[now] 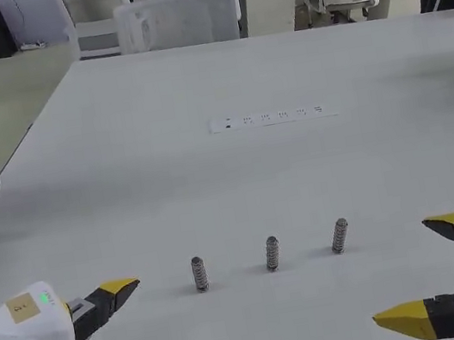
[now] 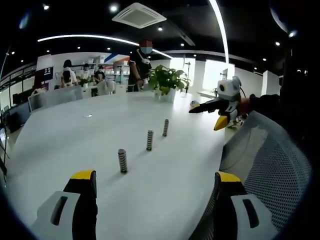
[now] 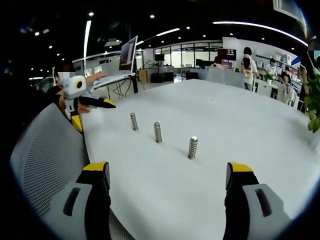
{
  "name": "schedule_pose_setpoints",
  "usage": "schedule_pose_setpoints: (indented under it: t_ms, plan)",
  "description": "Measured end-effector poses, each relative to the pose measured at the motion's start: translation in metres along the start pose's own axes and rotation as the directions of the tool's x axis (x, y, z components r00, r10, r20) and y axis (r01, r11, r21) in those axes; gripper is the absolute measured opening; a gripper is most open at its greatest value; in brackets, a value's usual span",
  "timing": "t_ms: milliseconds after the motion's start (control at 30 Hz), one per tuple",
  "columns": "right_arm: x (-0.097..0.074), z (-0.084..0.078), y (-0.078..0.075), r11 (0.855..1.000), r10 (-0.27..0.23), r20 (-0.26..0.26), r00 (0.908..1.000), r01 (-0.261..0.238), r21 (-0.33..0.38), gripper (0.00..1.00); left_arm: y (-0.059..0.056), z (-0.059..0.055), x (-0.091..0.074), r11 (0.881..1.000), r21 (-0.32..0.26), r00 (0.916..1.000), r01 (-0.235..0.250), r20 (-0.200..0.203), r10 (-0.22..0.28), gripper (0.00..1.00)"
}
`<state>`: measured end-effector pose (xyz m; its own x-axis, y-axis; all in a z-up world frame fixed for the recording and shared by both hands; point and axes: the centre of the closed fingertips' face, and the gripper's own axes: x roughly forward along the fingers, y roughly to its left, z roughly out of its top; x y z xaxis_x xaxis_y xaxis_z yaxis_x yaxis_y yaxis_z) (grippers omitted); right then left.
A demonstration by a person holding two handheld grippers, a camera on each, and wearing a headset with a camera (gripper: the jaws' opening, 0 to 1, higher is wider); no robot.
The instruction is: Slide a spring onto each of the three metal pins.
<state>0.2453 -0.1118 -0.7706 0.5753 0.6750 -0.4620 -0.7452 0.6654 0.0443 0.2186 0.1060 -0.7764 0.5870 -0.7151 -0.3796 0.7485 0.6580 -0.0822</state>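
Three metal pins stand upright in a row on the white table (image 1: 240, 194), each wrapped by a spring: the left pin (image 1: 199, 274), the middle pin (image 1: 272, 253) and the right pin (image 1: 340, 236). My left gripper (image 1: 162, 329) is at the lower left, open and holding nothing, short of the left pin (image 2: 122, 160). My right gripper (image 1: 431, 267) is at the lower right, also open with nothing between its yellow tips, short of the right pin (image 3: 192, 147). Each gripper appears in the other's view: the right gripper (image 2: 209, 114) and the left gripper (image 3: 92, 112).
A flush socket strip (image 1: 270, 117) lies in the table's middle. Grey chairs (image 1: 176, 21) stand at the far edge. A mesh chair back (image 3: 45, 150) is near me. A potted plant (image 2: 167, 80) sits on the table's far corner. People stand in the background.
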Motion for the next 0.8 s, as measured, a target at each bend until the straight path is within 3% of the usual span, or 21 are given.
schedule_pose_setpoints:
  t_ms: [800]
  plan:
    - [0.0017,-0.0009,0.0015,1.000,0.001,-0.017,0.9999,-0.001,-0.004,0.98,0.0018,0.0001,-0.0001,1.000,-0.002,1.0000,-0.003,0.004,0.003,0.95]
